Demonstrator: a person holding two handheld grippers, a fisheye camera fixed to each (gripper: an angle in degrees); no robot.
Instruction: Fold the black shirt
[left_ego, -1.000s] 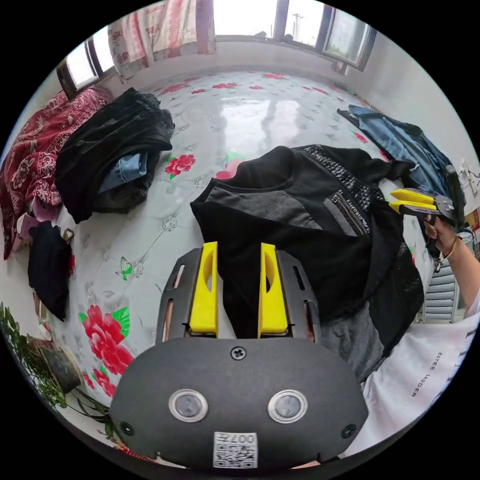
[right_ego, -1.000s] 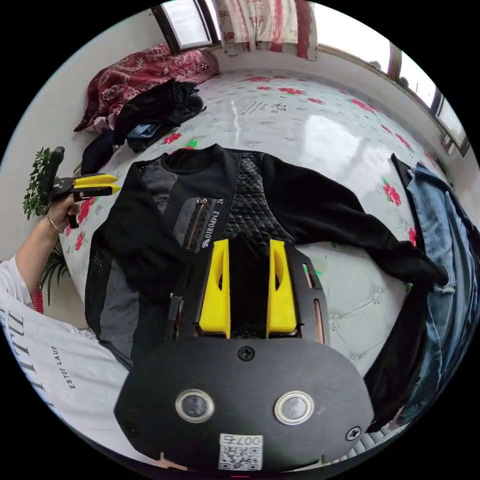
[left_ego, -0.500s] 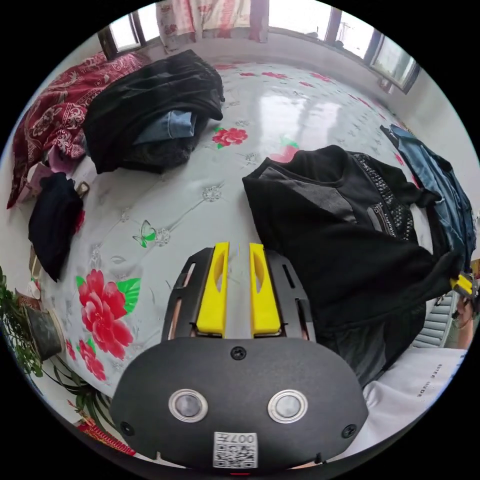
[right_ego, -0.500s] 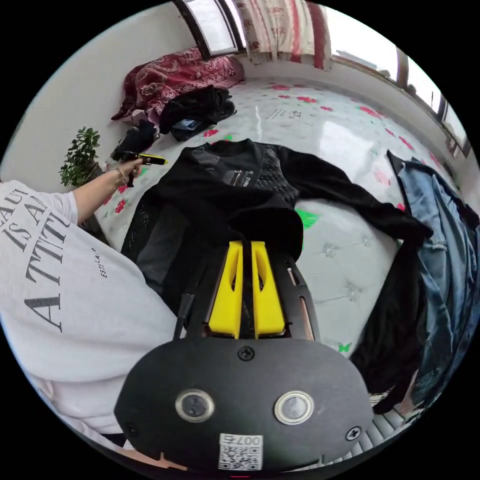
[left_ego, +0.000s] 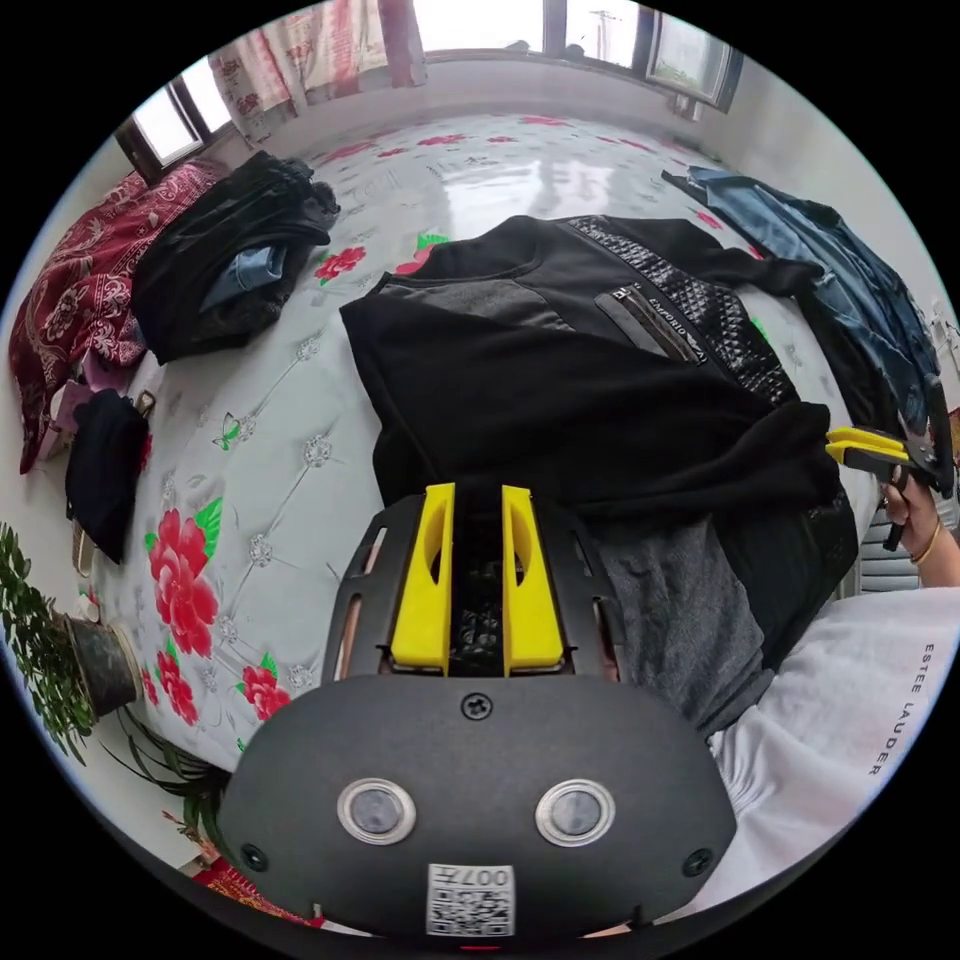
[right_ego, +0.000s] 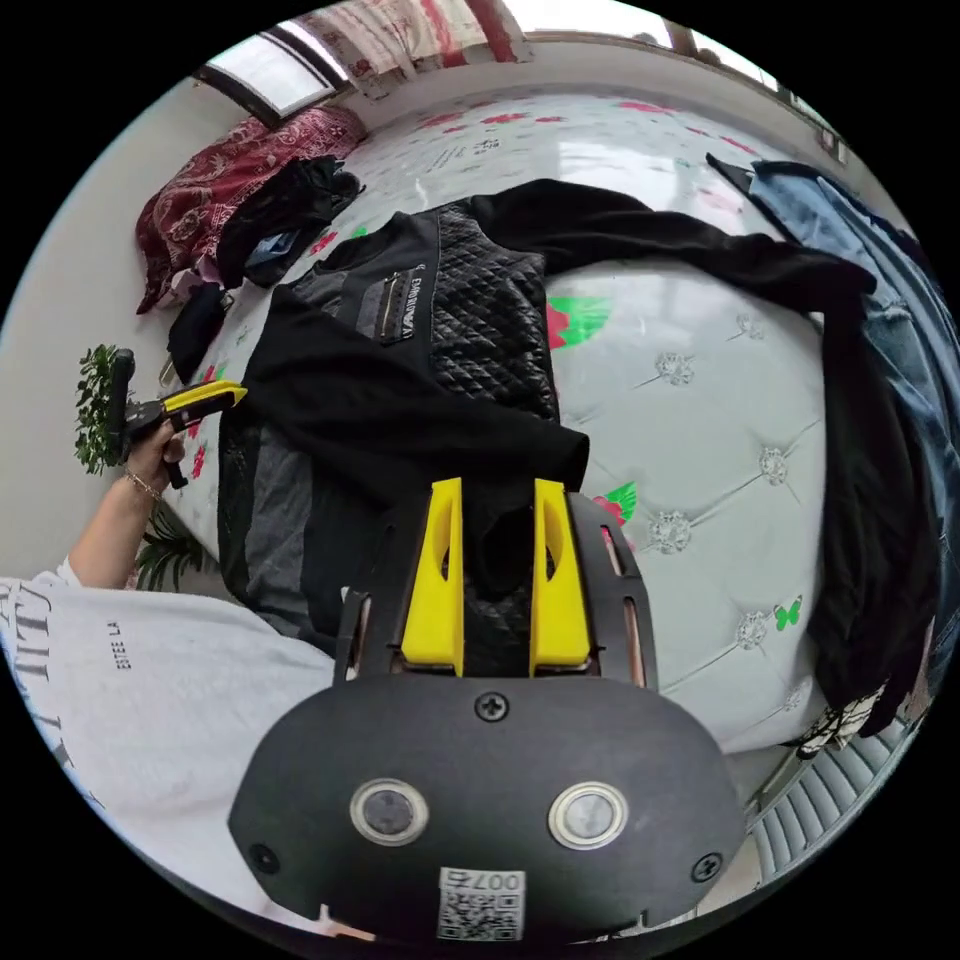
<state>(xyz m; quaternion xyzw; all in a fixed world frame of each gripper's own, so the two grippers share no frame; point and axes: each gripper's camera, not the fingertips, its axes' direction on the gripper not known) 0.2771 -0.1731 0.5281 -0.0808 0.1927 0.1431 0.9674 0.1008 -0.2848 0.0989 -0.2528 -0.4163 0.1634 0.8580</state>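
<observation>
the black shirt (left_ego: 560, 400) lies spread on the floral bed (left_ego: 260, 480), soft and limp, best pinched at hem or cuff; the right hand-held gripper (right_ego: 495, 500) stands spread over a folded-in sleeve, and the left hand-held gripper (left_ego: 478, 505), narrowly parted, seems to pinch dark fabric.

black shirt (left_ego: 600, 400) spread on the floral bed (left_ego: 270, 480) — left gripper (left_ego: 477, 500) jaws slightly apart at its hem.
</observation>
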